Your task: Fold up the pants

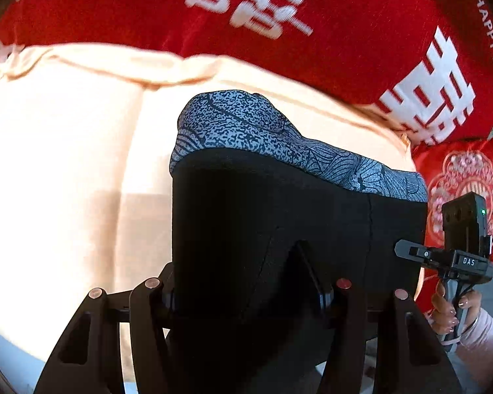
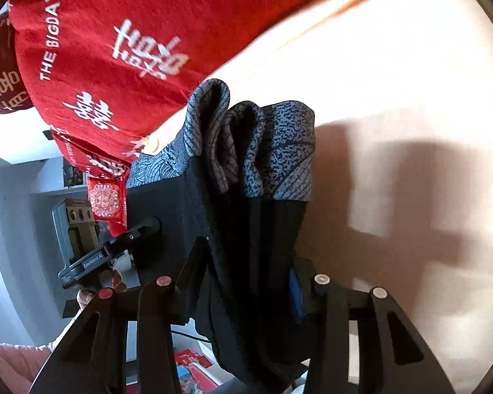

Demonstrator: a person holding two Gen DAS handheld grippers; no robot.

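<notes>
Left wrist view: the pants (image 1: 279, 216) fill the centre, black cloth with a grey-blue patterned waistband running along the top edge. The left gripper (image 1: 246, 292) has its 2 fingers buried in that cloth, one at each side of the bunched fabric, jaws at a middling width and clamped on the pants. The fingertips themselves are hidden under the black folds. At the right edge the right gripper (image 1: 410, 251) pokes in sideways, its tip touching the pants' edge, with a hand (image 1: 450, 308) on its handle and a pale sleeve cut off at the lower right.

Right wrist view: the pants (image 2: 253, 170) hang in thick vertical folds through the centre, waistband doubled over at the top. The right gripper (image 2: 246, 282) is closed on that bundle, jaws part-way in; cloth covers the pads, so the exact contact is probably there but not visible. At the left, the left gripper (image 2: 141, 229) grips the far end of the waistband.

Behind lies a cream bedsheet (image 2: 394, 82), washed out by glare, and a red blanket (image 2: 131, 32) with white lettering, blurred in places.
</notes>
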